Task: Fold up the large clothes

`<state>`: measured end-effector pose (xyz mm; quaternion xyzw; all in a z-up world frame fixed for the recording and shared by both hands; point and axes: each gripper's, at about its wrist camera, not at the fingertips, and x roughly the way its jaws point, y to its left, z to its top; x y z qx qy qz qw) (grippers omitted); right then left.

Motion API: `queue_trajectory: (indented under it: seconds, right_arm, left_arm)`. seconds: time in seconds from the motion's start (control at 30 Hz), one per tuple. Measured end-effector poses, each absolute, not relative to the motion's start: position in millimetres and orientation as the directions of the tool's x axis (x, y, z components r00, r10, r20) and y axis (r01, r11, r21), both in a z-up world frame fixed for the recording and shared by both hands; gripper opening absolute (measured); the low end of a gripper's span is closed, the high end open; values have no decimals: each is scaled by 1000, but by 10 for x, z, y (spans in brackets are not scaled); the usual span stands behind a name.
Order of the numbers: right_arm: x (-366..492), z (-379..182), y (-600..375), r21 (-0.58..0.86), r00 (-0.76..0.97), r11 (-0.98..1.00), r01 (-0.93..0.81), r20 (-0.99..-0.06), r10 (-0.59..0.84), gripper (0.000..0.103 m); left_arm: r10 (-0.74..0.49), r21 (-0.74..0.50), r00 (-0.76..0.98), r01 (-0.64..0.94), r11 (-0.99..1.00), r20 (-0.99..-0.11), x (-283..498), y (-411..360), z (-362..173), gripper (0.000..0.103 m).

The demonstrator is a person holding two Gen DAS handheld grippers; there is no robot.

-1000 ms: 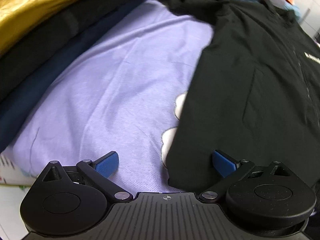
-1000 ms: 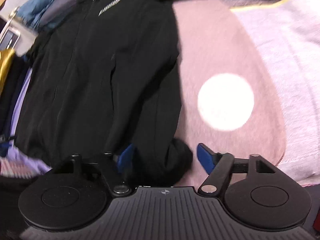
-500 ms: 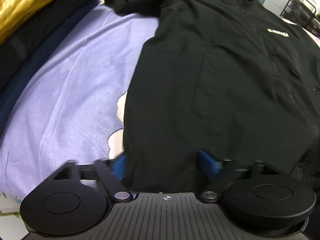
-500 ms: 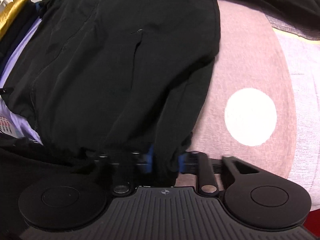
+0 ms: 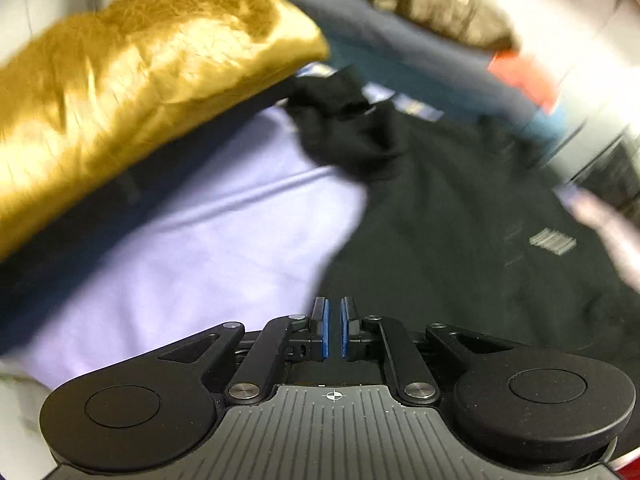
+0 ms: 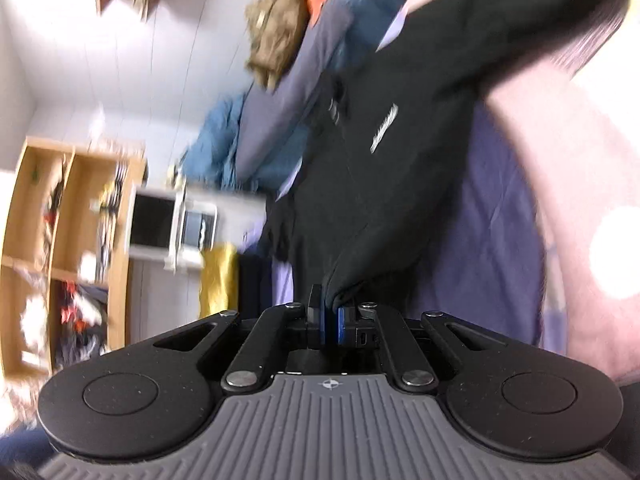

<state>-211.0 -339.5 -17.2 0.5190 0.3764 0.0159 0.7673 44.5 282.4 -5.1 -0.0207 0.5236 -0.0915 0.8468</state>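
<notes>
Motion blur smears both views. In the left wrist view the white lettering (image 5: 553, 241) on the black jacket (image 5: 460, 216) cannot be read, and a pale shape (image 5: 608, 228) at 3 o'clock, cut by the edge, is too blurred to name. The gold fabric (image 5: 132, 80) runs off the frame at 9 o'clock. In the right wrist view the shelf (image 6: 60, 248) contents at 9 o'clock are unreadable smudges, and the jacket's sleeve (image 6: 520, 12) leaves the frame at 1 o'clock.
</notes>
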Motion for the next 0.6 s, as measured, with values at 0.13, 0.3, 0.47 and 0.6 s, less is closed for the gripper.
queue_trajectory:
  seconds: [0.13, 0.3, 0.47, 0.6]
  right_arm:
    - [-1993, -498, -3325, 593, 527, 624, 509, -788, 318, 22]
    - [-2251, -845, -2982, 443, 414, 693, 569, -882, 224, 69]
    - [-2485, -1013, -2942, 413, 401, 720, 558, -893, 202, 78]
    - [-2493, -1116, -2972, 375, 389, 786, 491, -902, 188, 81]
  left_arm:
    - [-149, -83, 370, 189, 978, -917, 359, 2776, -434, 103]
    - [-219, -204, 290, 81, 976, -932, 63, 3027, -885, 103]
    - [-209, -191, 226, 96, 977, -952, -204, 3178, -1222, 103]
    - [-213, -169, 271, 175, 970, -939, -295, 3151, -1247, 103]
